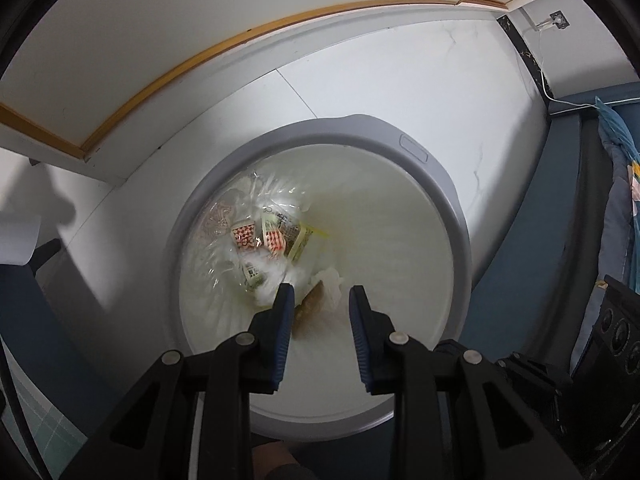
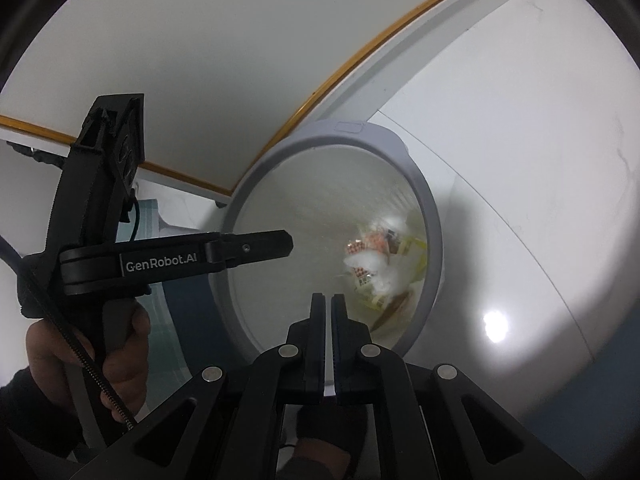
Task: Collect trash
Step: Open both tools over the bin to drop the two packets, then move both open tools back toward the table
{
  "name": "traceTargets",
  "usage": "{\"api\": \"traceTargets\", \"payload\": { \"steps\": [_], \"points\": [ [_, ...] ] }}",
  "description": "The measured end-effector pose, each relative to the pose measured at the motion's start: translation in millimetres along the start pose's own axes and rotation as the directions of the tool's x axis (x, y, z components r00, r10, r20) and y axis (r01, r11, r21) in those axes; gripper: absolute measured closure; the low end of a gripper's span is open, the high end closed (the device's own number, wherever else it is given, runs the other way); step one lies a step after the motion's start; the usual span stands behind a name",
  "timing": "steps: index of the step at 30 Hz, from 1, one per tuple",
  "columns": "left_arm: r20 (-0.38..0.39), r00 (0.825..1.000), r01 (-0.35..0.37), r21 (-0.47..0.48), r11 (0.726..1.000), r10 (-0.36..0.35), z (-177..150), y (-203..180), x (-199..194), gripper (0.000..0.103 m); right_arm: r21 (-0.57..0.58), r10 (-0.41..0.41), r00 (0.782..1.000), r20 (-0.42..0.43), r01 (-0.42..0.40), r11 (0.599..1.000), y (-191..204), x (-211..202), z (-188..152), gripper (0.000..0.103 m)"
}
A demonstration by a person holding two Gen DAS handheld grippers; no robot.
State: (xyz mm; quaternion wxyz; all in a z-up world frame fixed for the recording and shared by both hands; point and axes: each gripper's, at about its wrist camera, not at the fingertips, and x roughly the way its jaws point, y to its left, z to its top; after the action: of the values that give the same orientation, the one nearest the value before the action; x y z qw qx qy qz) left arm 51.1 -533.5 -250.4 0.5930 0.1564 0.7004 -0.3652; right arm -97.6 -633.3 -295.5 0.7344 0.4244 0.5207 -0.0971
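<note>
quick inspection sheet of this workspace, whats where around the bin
surface: white tiled floor, glossy.
job's things: grey-rimmed bin with clear liner; wrappers and crumpled tissue at the bottom.
clutter: nothing seen on the floor near the bin.
grippers: left gripper above the bin's mouth, jaws apart, nothing between them; right gripper shut, empty, also aimed into the bin.
cables: white cord from a wall socket; black cable on the left gripper's handle.
surroundings: wood-trimmed white panel, blue furniture.
</note>
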Motion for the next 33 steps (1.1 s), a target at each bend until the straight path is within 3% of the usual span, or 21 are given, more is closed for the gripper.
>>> {"api": "traceTargets", "payload": {
  "steps": [3, 6, 7, 13, 18, 21, 25, 33],
  "points": [
    [-0.003, 1.000, 0.002, -0.007, 1.000, -0.002, -1.8, 2.3, -1.3, 0.079, 0.008, 0.001, 1.000, -0.010, -0.001, 1.000, 0.1, 5.0, -0.6, 0.099],
    [0.003, 1.000, -0.005, -0.005, 1.000, 0.005, -1.7, 4.5, -3.2, 0.069, -0.002, -0.006, 1.000, -0.008, 0.006, 1.000, 1.8, 4.1, -1.4, 0.097],
    [0.010, 1.000, -0.013, -0.002, 1.000, 0.013, -3.1, 5.7, -4.3, 0.064, -0.003, -0.012, 1.000, -0.008, 0.012, 1.000, 3.1, 2.5, -1.7, 0.094],
    [0.059, 0.997, -0.043, 0.017, 0.999, 0.042, -8.7, 8.3, -19.5, 0.063, 0.014, -0.040, 0.999, 0.010, 0.040, 0.999, 1.2, -10.6, -1.1, 0.076],
    [0.189, 0.978, -0.106, 0.059, 0.993, 0.094, -13.4, 2.6, -56.0, 0.063, 0.016, -0.037, 0.998, 0.051, 0.036, 0.999, 3.2, -27.2, 0.1, 0.073],
    [0.223, 0.971, -0.102, 0.061, 0.993, 0.086, -14.8, 1.7, -75.7, 0.062, 0.009, -0.040, 0.997, 0.071, 0.040, 0.999, 7.7, -37.3, 3.1, 0.072],
    [0.279, 0.955, -0.129, 0.065, 0.989, 0.106, -17.7, -2.2, -96.7, 0.049, 0.012, -0.039, 0.994, 0.100, 0.038, 0.999, 14.2, -53.6, 7.8, 0.066],
    [0.335, 0.936, -0.140, 0.072, 0.988, 0.108, -27.9, -7.9, -124.3, 0.047, -0.019, -0.052, 0.984, 0.171, 0.056, 0.998, 37.6, -90.8, 17.1, 0.056]
  ]
}}
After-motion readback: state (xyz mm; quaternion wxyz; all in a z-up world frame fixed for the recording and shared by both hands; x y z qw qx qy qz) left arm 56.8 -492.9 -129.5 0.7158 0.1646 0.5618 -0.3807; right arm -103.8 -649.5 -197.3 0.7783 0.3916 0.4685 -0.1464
